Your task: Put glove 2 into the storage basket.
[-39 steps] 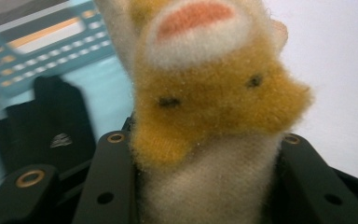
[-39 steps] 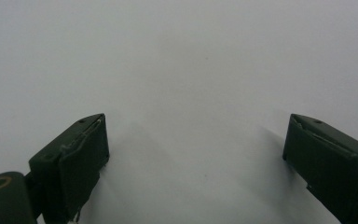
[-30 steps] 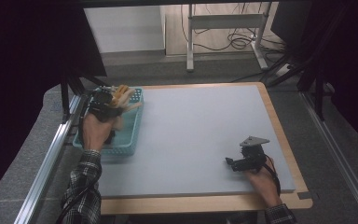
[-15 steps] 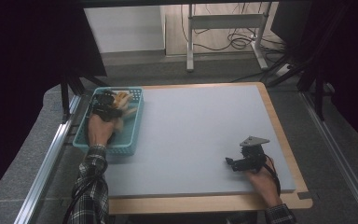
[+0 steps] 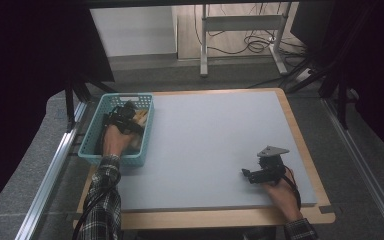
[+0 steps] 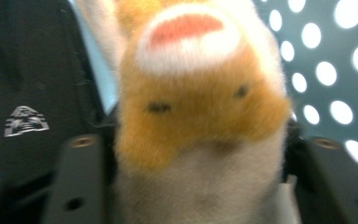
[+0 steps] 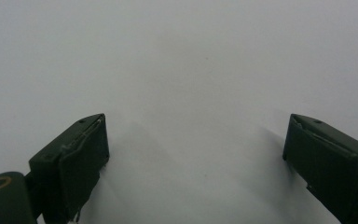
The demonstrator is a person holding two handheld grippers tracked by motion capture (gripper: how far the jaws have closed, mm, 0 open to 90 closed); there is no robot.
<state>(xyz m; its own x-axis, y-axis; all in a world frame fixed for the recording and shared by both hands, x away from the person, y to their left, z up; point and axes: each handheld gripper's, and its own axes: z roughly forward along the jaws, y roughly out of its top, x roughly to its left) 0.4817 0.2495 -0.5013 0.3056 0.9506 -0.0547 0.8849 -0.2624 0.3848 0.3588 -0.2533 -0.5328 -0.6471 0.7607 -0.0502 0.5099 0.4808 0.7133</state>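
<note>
Grey mat [image 5: 215, 145] is covering a wooden table [image 5: 300, 125], with dark surroundings and a metal stand at the twelve o'clock side of the high view.

Item 1, plush toy [image 6: 200, 107]: orange and cream, with a white and pink patch. It is lying inside the basket at roughly the ten o'clock part of the table in the high view [image 5: 139, 119]. In the left gripper view it is sitting between the two black jaws, close to the lens and blurred.

Item 2, left gripper [image 5: 125, 116]: it is reaching down into the basket over the toy. Its jaws have just been opening, and the toy is lying between them; they are standing at either flank of the toy, and the blurred close view is not showing whether the pads are still pressing on it, so the grip cannot be told.

Item 3, basket [image 5: 95, 150]: teal plastic with round holes in its walls [image 6: 335, 56], standing at the table's nine to ten o'clock edge. A black thing with a small white logo [image 6: 25, 122] is lying at nine o'clock of the toy.

Item 4, left hand [image 5: 116, 142], with a plaid sleeve [image 5: 102, 200] behind it.

Item 5, right gripper [image 5: 247, 175]: it is resting on the mat at about four o'clock, well apart from the basket, jaws spread wide with bare mat [image 7: 191, 93] between them.
</note>
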